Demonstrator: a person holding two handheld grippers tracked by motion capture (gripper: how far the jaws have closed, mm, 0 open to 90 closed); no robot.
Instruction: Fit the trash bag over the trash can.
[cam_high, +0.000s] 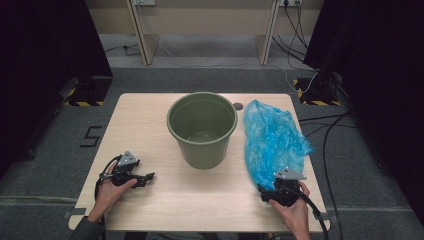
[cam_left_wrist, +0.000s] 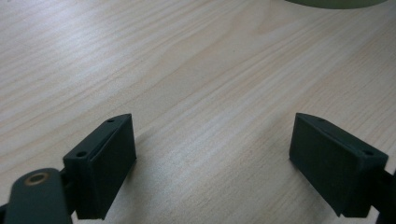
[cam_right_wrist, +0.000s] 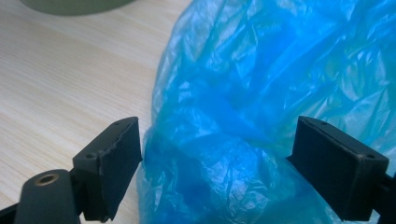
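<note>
An olive green bucket (cam_high: 202, 131) stands upright and empty at the middle of the wooden table (cam_high: 145, 117). A crumpled blue plastic bag (cam_high: 272, 140) lies to its right. My left gripper (cam_high: 148, 178) rests low at the front left, pointing toward the bucket; in the left gripper view its jaws (cam_left_wrist: 212, 140) stand open over bare wood. My right gripper (cam_high: 266, 193) sits at the bag's near end. In the right gripper view its jaws (cam_right_wrist: 217, 140) are spread wide around the bag (cam_right_wrist: 261, 84), which bulges between them and brushes one pad (cam_right_wrist: 119, 158).
The bucket's edge shows at the top of the left gripper view (cam_left_wrist: 336, 3) and of the right gripper view (cam_right_wrist: 70, 4). A small round hole (cam_high: 238, 106) lies in the table behind the bucket. Cables run over the floor at the right.
</note>
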